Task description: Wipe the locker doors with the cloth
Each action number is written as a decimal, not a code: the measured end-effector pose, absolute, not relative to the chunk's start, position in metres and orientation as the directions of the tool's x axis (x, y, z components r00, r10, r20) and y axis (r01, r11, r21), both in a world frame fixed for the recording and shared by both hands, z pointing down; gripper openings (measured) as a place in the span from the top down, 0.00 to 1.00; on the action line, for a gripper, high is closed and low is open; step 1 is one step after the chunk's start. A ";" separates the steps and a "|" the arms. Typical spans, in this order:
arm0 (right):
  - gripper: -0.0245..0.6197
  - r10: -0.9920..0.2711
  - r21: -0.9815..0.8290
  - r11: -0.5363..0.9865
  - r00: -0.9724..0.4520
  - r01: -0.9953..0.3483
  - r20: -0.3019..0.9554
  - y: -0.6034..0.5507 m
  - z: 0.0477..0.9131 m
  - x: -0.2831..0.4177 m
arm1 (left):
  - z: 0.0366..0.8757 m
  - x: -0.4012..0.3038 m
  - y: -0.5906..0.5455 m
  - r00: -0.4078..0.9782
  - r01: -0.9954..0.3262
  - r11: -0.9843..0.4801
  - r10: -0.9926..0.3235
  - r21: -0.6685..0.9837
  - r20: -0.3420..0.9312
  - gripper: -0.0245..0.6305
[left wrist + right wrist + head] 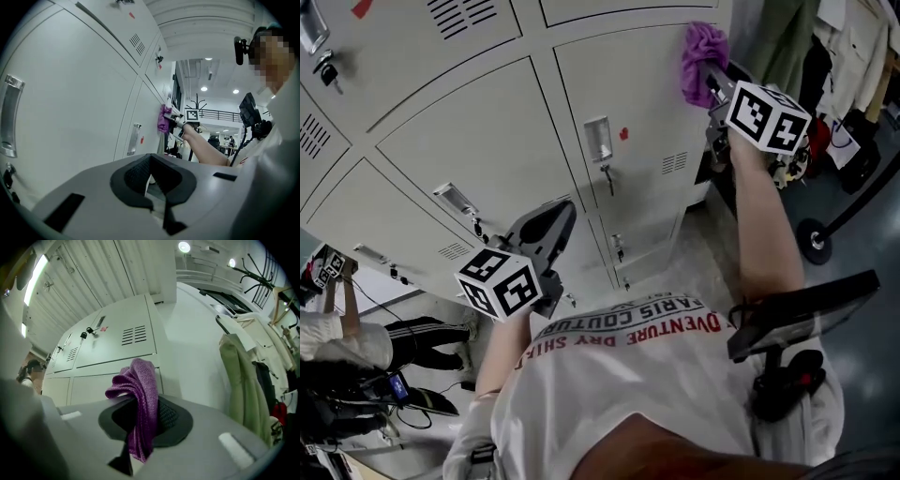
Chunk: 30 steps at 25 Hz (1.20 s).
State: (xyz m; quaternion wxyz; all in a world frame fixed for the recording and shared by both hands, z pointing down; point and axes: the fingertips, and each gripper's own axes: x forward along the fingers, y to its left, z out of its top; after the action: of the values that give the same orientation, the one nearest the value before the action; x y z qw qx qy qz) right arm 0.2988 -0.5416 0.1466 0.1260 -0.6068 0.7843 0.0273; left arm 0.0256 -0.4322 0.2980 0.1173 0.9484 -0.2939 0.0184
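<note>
A purple cloth [703,56] is bunched against the upper right part of a grey locker door [628,94]. My right gripper [712,84] is shut on it, arm stretched out. In the right gripper view the cloth [140,399] hangs from between the dark pads, with the locker doors [117,338] behind. My left gripper [555,214] hovers near a lower locker door, jaws shut and empty, not touching it. The left gripper view shows its own pads closed [151,180] and, farther along the row, the cloth [164,118] pressed to a door [145,122].
Keys hang from the locks under the door handles [599,141]. Coats [853,47] hang on a rack right of the lockers, also seen as a green coat [243,380]. A post's round base [814,239] stands on the floor. Another person [337,337] is at lower left.
</note>
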 end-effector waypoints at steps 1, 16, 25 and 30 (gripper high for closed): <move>0.87 -0.948 -0.119 0.248 -0.216 -0.961 -0.233 -0.542 0.147 0.307 | 0.299 0.026 -0.433 0.827 -0.561 -0.800 -0.552 0.211 0.105 0.96; 0.87 -0.936 -0.178 0.260 -0.203 -0.949 -0.287 -0.524 0.145 0.316 | 0.304 0.027 -0.430 0.825 -0.565 -0.795 -0.554 0.223 0.115 0.96; 0.87 -0.827 -0.067 0.515 -0.475 -0.854 -0.301 -0.484 0.153 0.177 | 0.304 0.015 -0.427 0.809 -0.585 -0.777 -0.577 0.233 0.109 0.96; 0.87 -0.798 -0.038 0.573 -0.547 -0.819 -0.255 -0.488 0.184 0.120 | 0.306 0.007 -0.425 0.800 -0.598 -0.765 -0.591 0.240 0.109 0.96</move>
State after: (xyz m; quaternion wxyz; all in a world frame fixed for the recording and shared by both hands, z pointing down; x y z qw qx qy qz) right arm 0.1203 -0.4883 0.1836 0.1226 -0.4601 0.8784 0.0425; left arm 0.0073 -0.4247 0.3061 0.1325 0.9393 -0.3162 0.0133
